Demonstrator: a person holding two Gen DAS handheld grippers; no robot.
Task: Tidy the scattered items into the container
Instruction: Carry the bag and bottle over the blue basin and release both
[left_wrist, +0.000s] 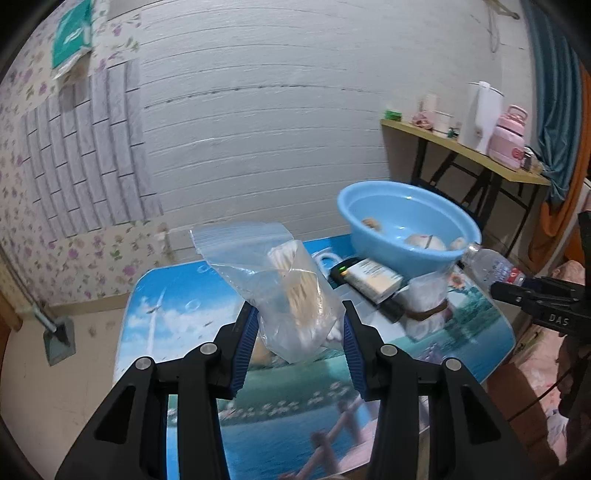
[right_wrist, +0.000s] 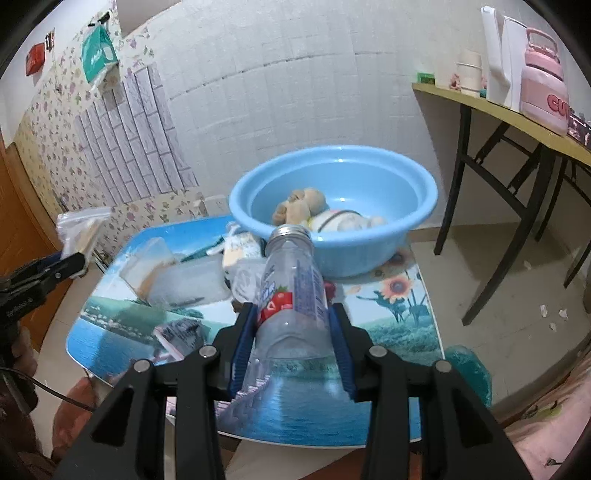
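Two loads are up at once. In your left wrist view, the left gripper (left_wrist: 299, 332) pinches the lower end of a clear zip bag (left_wrist: 277, 284) of pale sticks, centre frame, lifted off the table (left_wrist: 177, 295). Its long axis runs up toward the upper left, seal end highest, a grip that looks chosen to keep the sticks bundled at the bottom. The blue basin (left_wrist: 406, 225) waits at middle right, soft toys already inside.

In your right wrist view, the right gripper (right_wrist: 293, 332) clamps a clear plastic bottle (right_wrist: 291, 291) by its body. Uncapped neck leads, long axis pointing straight up-frame at the basin (right_wrist: 332, 206), ready to slide in mouth first.
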